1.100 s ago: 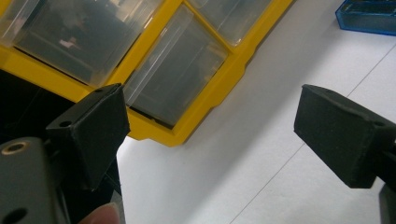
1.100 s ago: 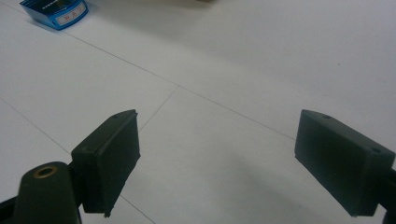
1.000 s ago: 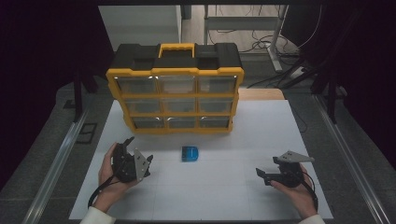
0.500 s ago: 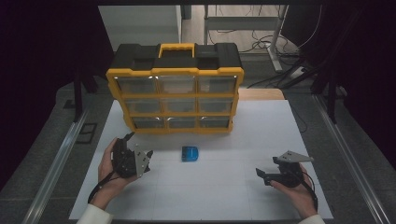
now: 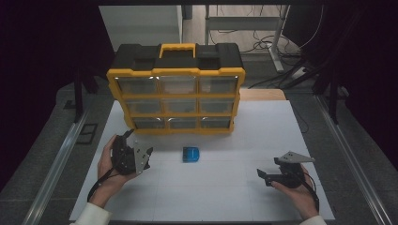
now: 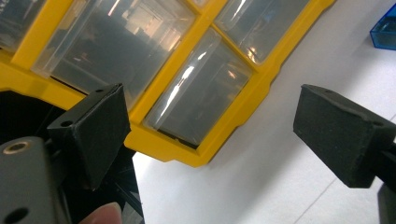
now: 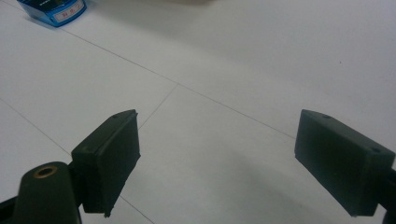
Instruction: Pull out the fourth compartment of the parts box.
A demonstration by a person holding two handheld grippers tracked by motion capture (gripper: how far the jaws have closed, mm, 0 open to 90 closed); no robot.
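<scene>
Yellow organizer (image 5: 176, 89) stands behind a small blue box (image 5: 191, 154). Your left gripper (image 5: 136, 157) and right gripper (image 5: 264, 175) both gape wide, holding nothing.

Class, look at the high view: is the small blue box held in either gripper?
No, the small blue box lies free on the white table.

A drawer organiser (image 5: 176, 89) stood at the table's (image 5: 234, 197) far middle; a small box (image 5: 191, 154) lay before it, between the left gripper (image 5: 136, 157) and right gripper (image 5: 265, 176), both nearer the person
</scene>
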